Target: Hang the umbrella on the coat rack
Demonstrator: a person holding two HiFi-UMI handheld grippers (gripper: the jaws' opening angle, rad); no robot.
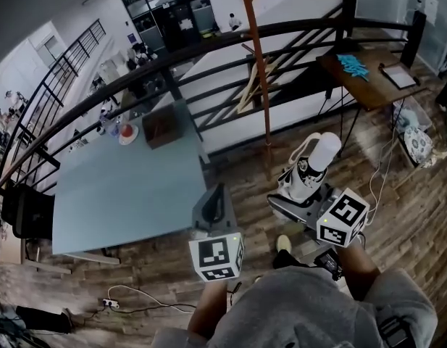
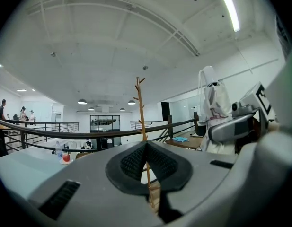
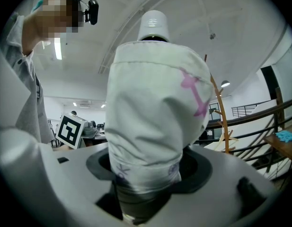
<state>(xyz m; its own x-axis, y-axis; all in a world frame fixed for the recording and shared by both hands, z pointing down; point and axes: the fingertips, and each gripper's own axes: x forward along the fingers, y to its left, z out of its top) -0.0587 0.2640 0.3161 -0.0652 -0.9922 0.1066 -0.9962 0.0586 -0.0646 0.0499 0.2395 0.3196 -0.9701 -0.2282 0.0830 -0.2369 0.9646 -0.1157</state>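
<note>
A brown wood-plank floor (image 1: pixel 404 209) on an upper level is edged by a curved black metal railing (image 1: pixel 209 46). A pale blue-grey table (image 1: pixel 114 194) sits at the left, a brown wooden desk (image 1: pixel 364 85) at the far right, and the thin orange-brown wooden coat rack (image 1: pixel 258 71) stands far centre by the railing. The folded white umbrella with pink marks (image 1: pixel 314 167) is upright at the near right, well apart from the rack, its lower part clamped between the jaws of the right gripper (image 3: pixel 146 174). Just left of it the left gripper (image 2: pixel 146 157) has its jaws pressed together on nothing, and each gripper's cube bears black-and-white square markers (image 1: pixel 217 256).
</note>
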